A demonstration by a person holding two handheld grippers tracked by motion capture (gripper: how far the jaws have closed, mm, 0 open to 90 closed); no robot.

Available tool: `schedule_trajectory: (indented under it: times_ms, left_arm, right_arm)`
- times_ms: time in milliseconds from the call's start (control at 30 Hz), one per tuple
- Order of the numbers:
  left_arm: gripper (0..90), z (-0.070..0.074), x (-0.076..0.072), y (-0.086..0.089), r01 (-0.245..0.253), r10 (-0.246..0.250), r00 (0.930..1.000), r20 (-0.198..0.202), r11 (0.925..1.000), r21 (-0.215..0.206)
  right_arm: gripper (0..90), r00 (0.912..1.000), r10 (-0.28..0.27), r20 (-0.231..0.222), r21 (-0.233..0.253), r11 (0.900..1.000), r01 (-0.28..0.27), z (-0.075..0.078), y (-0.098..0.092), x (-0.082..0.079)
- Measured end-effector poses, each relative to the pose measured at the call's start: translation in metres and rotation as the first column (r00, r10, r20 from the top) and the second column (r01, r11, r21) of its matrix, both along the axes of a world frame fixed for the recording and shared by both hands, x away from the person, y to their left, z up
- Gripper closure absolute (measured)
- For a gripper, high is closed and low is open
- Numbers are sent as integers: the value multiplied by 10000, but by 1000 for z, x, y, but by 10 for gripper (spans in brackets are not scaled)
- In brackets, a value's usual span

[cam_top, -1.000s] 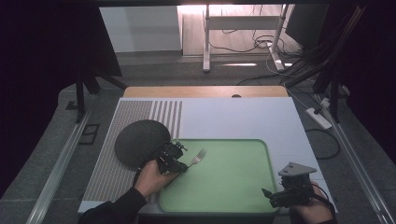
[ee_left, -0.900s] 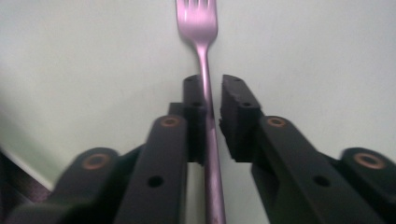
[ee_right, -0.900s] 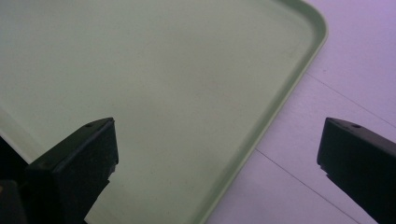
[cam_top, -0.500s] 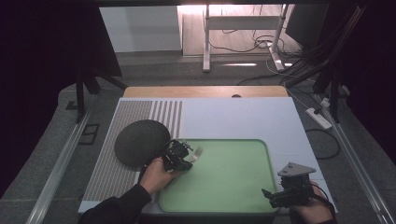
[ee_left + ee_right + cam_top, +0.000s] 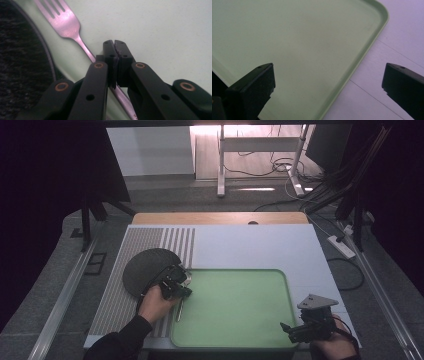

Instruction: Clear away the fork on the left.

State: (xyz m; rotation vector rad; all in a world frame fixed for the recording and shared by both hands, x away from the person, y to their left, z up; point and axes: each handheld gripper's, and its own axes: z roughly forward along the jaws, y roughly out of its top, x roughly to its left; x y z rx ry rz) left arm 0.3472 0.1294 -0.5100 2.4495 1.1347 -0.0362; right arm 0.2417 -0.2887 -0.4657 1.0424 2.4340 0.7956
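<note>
A metal fork lies low over the left edge of the green tray, its tines toward the dark round plate. My left gripper is shut on the fork's neck. In the left gripper view the jaws meet over the handle, which comes out again below them. The fork's handle runs along the tray's left rim. My right gripper is open at the tray's near right corner, holding nothing. Its jaws straddle the tray's rim.
The tray sits on a white table mat with a grey striped section at the left. The dark plate touches the tray's left edge. Beyond the table are desk legs and floor cables.
My left gripper has carried the fork leftward, from inside the tray to its left edge beside the dark plate. The right gripper has stayed where it was.
</note>
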Motion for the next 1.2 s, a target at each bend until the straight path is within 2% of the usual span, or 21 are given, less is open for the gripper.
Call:
schedule_trajectory:
  times_ms: [100,200,333,400,600,733,833,1033,1200]
  left_arm:
    - [836,0,0,0,116,-115,9999,90,9999,-89]
    - [760,3,-2,-3,298,-292,9988,395,9995,-140]
    - [620,7,-6,-5,484,-482,9945,927,9988,-8]
    - [549,8,-7,-6,507,-497,9931,1064,9987,-68]
    - [331,13,-10,0,418,-309,9864,1612,9971,-643]
    - [191,16,-13,8,270,-67,9842,1771,9933,-1127]
    - [139,17,-16,11,274,-54,9817,1901,9932,-1133]
    - [58,17,-22,15,695,-486,9784,2007,9927,-986]
    - [30,19,-25,22,754,-493,9748,2177,9907,-1136]
  right_arm:
    - [0,10000,18,-23,-30,10000,-18,0,0,0]
    - [0,10000,19,-14,-23,10000,-19,0,0,0]
    - [0,10000,8,2,-6,10000,-8,0,0,0]
    - [0,10000,7,3,5,10000,-7,0,0,0]
    - [0,10000,-1,-11,3,10000,1,0,0,0]
    - [0,10000,-15,-16,66,10000,15,0,0,0]
    - [0,10000,-8,-10,72,10000,8,0,-1,0]
    - [0,10000,8,-22,88,10000,-8,0,-1,0]
    - [0,10000,10,-23,102,9999,-10,1,-1,0]
